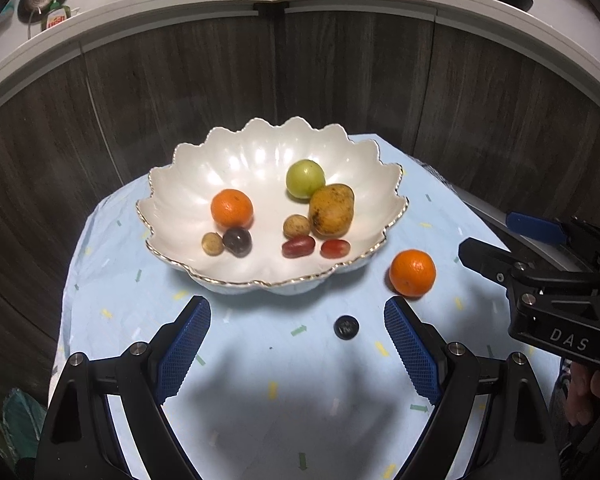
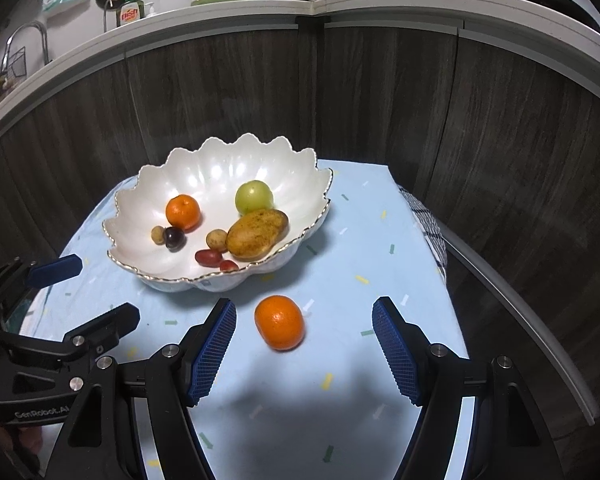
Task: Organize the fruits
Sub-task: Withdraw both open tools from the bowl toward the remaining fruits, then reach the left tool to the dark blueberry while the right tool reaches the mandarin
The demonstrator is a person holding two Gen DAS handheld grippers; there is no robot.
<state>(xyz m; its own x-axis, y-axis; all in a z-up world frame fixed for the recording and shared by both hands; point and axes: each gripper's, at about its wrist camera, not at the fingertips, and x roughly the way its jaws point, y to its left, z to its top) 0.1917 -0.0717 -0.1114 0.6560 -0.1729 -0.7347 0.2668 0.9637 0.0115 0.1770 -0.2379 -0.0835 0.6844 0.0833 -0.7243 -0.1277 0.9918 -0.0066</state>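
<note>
- Two grippers, both with jaws spread and nothing between the pads: the left gripper (image 1: 297,316) hangs over bare cloth, and the right gripper (image 2: 304,318) hangs with the loose orange just ahead of its opening.
- One small black round button-like object (image 1: 346,327) lies on the cloth between the left gripper's fingertips, toward the right one, touching neither.
- One loose orange (image 2: 279,322) sits on the light blue tablecloth (image 2: 380,240), outside the bowl, at about 5 o'clock from it and near its rim.
- One white scalloped bowl (image 1: 180,200) with a gold edge stands on the cloth beyond both grippers. Counted inside, near to far:
- Two red grape-like fruits (image 1: 298,247) side by side at 6 o'clock of the bowl.
- One dark purple grape (image 1: 237,241) at 7 o'clock.
- Two small tan round fruits, one (image 1: 212,243) touching the purple grape, the other (image 1: 296,226) against the big brownish fruit.
- One orange (image 1: 231,208) at 9 o'clock.
- One large brownish-yellow oval fruit (image 1: 331,211) at 3 o'clock.
- One green round fruit (image 1: 305,179) at 1 o'clock, farthest back.
</note>
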